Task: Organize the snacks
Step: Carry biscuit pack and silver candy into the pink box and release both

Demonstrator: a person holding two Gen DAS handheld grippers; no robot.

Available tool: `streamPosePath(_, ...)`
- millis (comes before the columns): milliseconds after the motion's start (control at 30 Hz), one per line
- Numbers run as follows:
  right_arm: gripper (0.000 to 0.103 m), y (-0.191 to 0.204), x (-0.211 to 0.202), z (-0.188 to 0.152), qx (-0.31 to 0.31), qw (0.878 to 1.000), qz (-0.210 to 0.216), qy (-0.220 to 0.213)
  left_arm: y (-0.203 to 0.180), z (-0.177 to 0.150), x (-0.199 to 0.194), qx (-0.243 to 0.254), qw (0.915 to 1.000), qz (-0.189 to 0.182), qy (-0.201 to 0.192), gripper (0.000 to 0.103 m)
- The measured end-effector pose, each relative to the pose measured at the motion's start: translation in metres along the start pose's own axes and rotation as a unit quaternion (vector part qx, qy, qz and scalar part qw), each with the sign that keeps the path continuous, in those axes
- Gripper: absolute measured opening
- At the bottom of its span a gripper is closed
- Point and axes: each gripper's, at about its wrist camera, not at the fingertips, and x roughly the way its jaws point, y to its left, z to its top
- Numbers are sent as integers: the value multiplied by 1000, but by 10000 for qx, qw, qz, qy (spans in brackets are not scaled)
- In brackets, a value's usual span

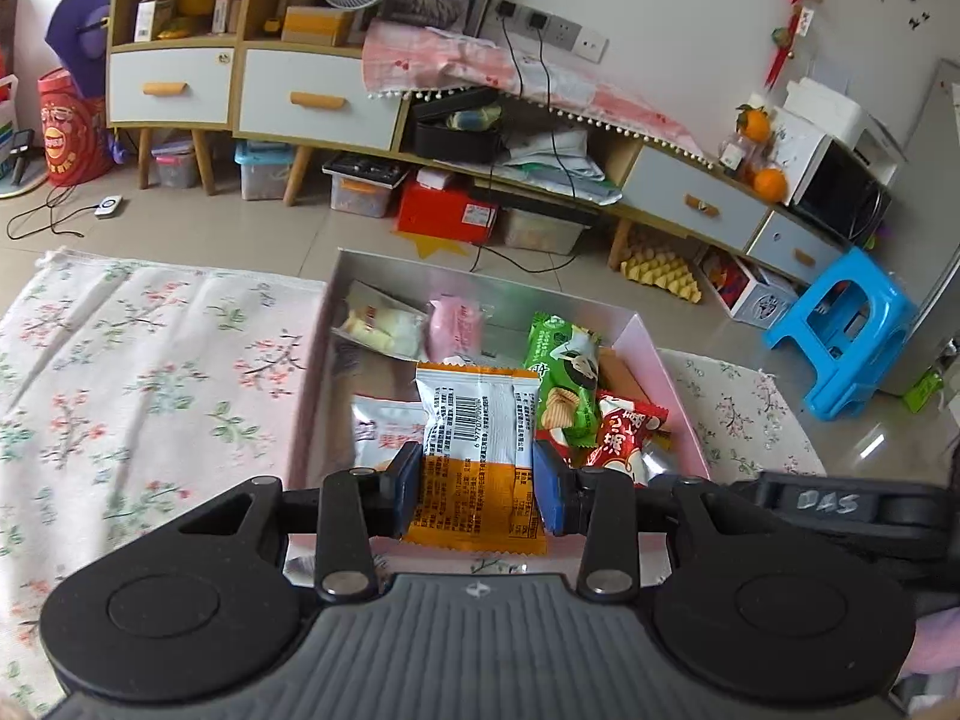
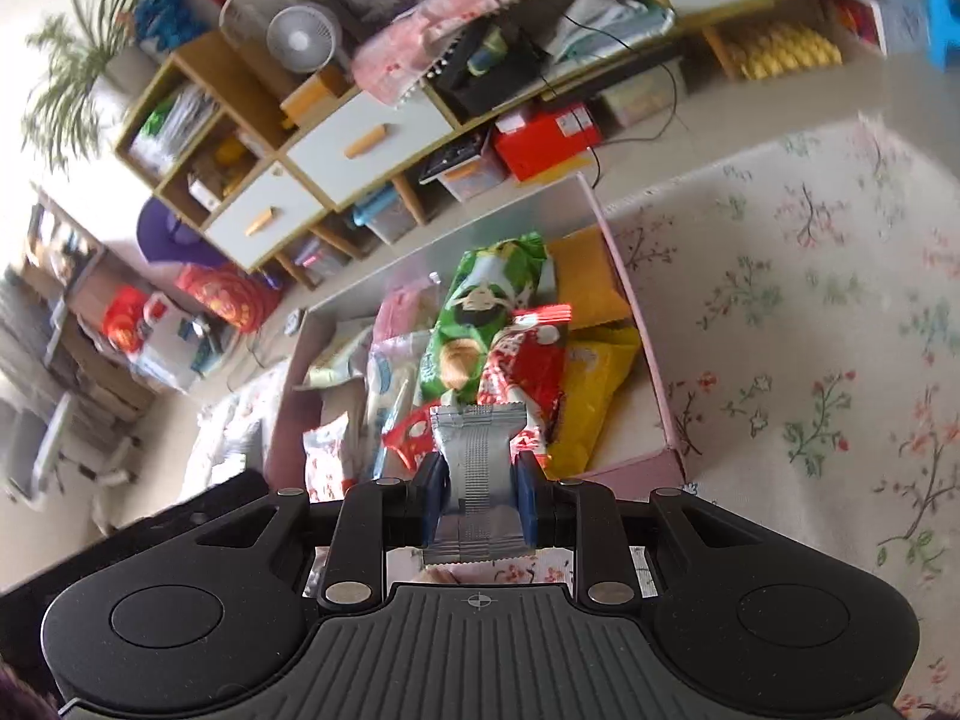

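A pink box [image 1: 660, 372] with a silver lining stands on the floral cloth and holds several snack packets. My left gripper [image 1: 477, 483] is shut on an orange and white packet [image 1: 474, 420] with a barcode, held over the box's near end. Beside it lie a green chip packet [image 1: 564, 378] and a red packet [image 1: 630, 429]. In the right wrist view my right gripper [image 2: 477, 501] is shut on a small silver packet [image 2: 477, 456], hanging over the near end of the same box [image 2: 624, 276]. Below it lie a green packet [image 2: 486, 312], a red packet [image 2: 528, 360] and a yellow packet [image 2: 591, 384].
The floral cloth [image 1: 138, 360] spreads left and right of the box. Behind it stand a low cabinet with white drawers [image 1: 312, 99], storage bins and a red box [image 1: 447, 213] on the tiled floor. A blue plastic stool [image 1: 840, 330] is at the right.
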Motion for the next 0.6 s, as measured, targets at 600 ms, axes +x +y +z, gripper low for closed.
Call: streamPosePath(600, 28, -7, 21, 10, 118, 9977, 514, -419, -1, 3, 26, 176, 9996, 158, -121, 37)
